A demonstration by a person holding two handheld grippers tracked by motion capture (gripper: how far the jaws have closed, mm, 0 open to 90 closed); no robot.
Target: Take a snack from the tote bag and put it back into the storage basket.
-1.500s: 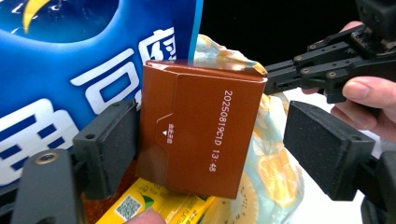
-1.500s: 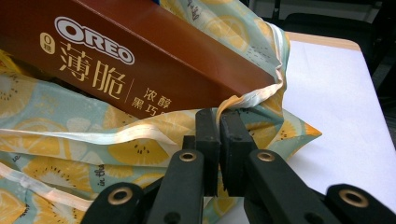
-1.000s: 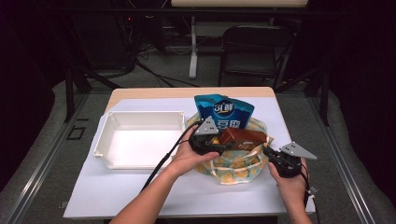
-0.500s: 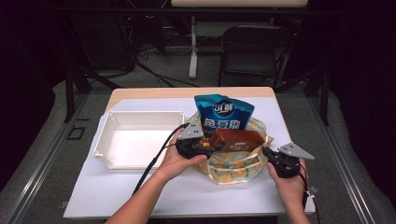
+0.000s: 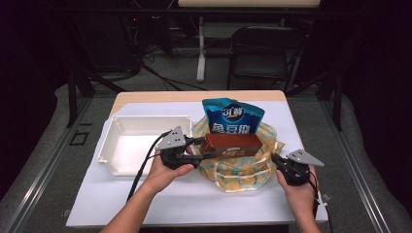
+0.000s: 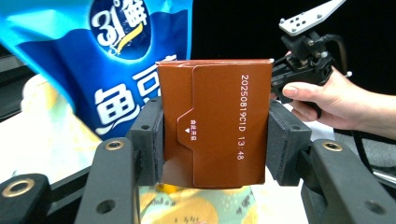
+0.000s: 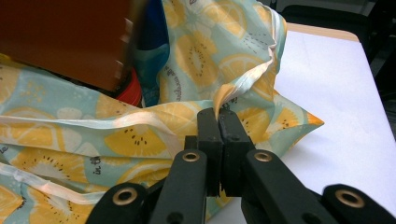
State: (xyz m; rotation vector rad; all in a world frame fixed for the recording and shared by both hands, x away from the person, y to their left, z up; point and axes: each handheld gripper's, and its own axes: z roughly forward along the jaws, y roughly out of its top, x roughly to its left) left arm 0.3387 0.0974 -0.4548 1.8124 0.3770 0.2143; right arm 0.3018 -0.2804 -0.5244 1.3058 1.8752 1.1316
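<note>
Right gripper (image 7: 218,122) pinching bag rim (image 7: 243,84) — date-stamped brown box (image 6: 215,135)

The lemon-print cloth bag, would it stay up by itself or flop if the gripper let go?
The yellow lemon-print cloth bag would probably flop: its rim folds and sags wherever the right gripper isn't pinching it. It looks thin, so likely light. The tall blue snack pouch inside might then tip.

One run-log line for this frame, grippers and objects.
left gripper: shut on brown box, lifted over lemon-print bag | right gripper: shut on bag strap | blue pouch: upright in bag | white tray: left of bag
</note>
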